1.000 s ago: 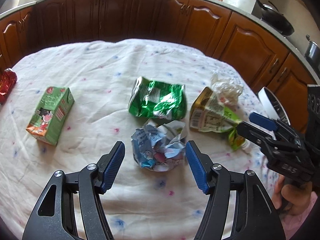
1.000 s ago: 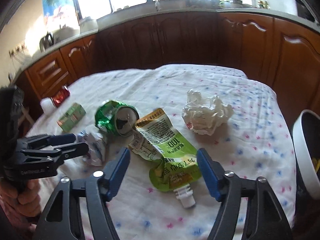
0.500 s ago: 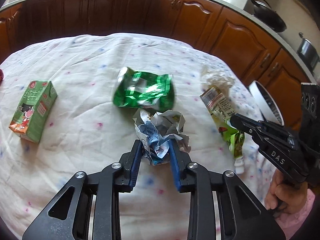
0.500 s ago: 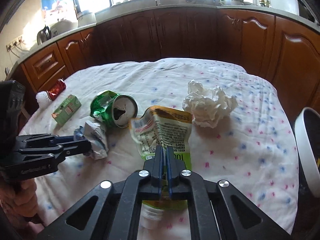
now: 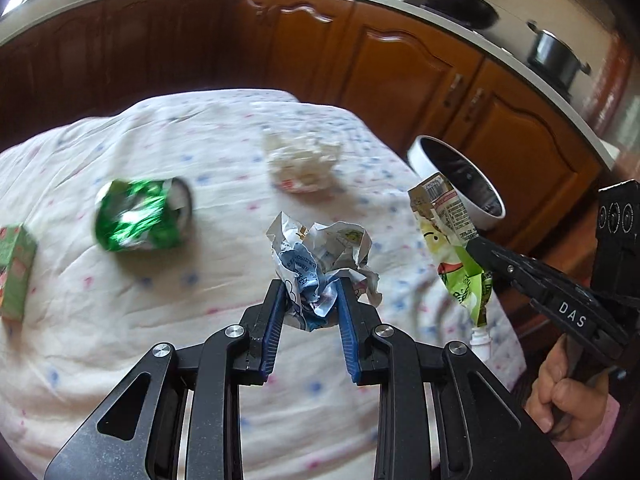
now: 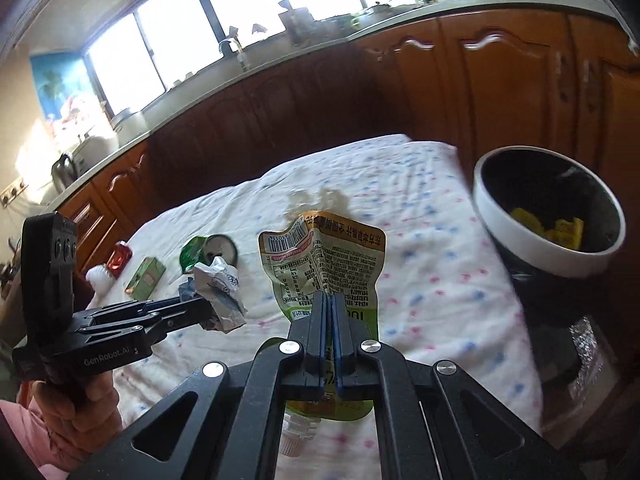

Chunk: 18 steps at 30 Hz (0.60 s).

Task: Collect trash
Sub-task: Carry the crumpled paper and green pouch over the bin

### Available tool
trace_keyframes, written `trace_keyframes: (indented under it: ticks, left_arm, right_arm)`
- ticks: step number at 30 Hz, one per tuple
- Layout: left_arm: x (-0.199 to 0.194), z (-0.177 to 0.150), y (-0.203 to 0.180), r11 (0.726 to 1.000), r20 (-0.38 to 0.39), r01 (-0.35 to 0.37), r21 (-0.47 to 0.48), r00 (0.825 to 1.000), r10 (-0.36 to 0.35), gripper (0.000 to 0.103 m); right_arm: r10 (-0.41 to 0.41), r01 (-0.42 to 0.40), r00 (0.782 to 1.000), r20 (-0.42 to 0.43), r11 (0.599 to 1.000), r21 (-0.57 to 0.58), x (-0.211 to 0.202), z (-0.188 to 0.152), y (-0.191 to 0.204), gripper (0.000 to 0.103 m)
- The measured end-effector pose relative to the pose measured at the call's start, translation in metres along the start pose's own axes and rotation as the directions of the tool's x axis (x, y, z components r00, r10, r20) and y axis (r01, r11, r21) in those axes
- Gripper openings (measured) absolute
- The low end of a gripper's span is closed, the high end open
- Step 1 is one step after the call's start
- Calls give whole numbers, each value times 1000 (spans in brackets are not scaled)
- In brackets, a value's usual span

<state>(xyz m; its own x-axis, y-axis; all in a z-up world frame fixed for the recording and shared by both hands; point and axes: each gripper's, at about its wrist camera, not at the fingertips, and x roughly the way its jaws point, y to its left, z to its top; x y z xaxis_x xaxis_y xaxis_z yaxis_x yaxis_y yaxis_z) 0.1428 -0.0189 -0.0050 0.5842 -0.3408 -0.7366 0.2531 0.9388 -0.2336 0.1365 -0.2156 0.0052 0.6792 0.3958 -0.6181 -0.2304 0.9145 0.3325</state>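
Left gripper (image 5: 311,292) clamped on a crumpled wrapper (image 5: 320,256), blue and white, raised above the cloth-covered bench (image 5: 200,140). Right gripper (image 6: 329,312) pressed nearly flat on a green drink pouch (image 6: 324,256), which hangs cap downward and off the cloth, between the wrapper and the bin (image 6: 548,216). The bin, white-rimmed with a dark inside, stands just off the bench edge on the pouch's far side from the wrapper; yellow scraps (image 6: 548,228) lie within it. Remaining on the bench: a crushed green can (image 5: 140,216) on its side, beyond the wrapper away from the bin; a green juice carton (image 5: 14,272) farther out at the cloth's edge; and a wad of white paper (image 5: 304,164), blurred, behind the wrapper toward the wooden cabinets (image 5: 400,68). A hand (image 5: 568,400) grips the right gripper's handle.
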Motion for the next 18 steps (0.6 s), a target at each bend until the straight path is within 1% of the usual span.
trace_keyframes:
  ticks: [9,18]
  left_arm:
    - [16,19,-51,994,12,2,108,1000,-3,25]
    - [36,37,-89,984,13,9,180,1000,-11,25]
  right_arm:
    - [-60,53,996,69,994,93,-32,3,-41,2]
    - [-93,77,990,103,985,154,-45,8,-71,2]
